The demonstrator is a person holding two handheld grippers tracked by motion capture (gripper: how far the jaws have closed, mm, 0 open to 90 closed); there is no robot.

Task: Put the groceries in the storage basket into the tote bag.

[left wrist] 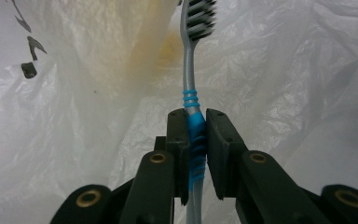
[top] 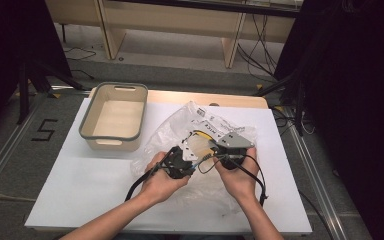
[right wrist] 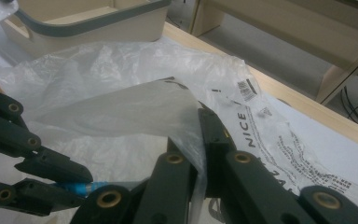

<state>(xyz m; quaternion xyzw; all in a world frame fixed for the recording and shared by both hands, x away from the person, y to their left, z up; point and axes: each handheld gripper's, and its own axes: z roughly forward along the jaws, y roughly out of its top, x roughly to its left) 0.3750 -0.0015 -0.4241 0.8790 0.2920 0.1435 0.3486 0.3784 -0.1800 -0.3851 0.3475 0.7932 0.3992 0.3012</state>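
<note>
Over the white table (top: 80, 185), the left gripper (left wrist: 196, 135) clamps a toothbrush (left wrist: 192, 79) while the right gripper (right wrist: 200, 140) pinches the plastic bag (right wrist: 135, 107).

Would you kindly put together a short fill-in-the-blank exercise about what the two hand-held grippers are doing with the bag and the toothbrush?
1. The left hand-held gripper is shut on a ____ with a blue-ribbed handle.
2. The right hand-held gripper pinches an edge of the clear ____ bag.
3. The toothbrush points its ____ end toward the bag.
4. The beige bin with the ____ rim stands beside the bag.

Missing words: toothbrush; plastic; bristle; grey
</note>
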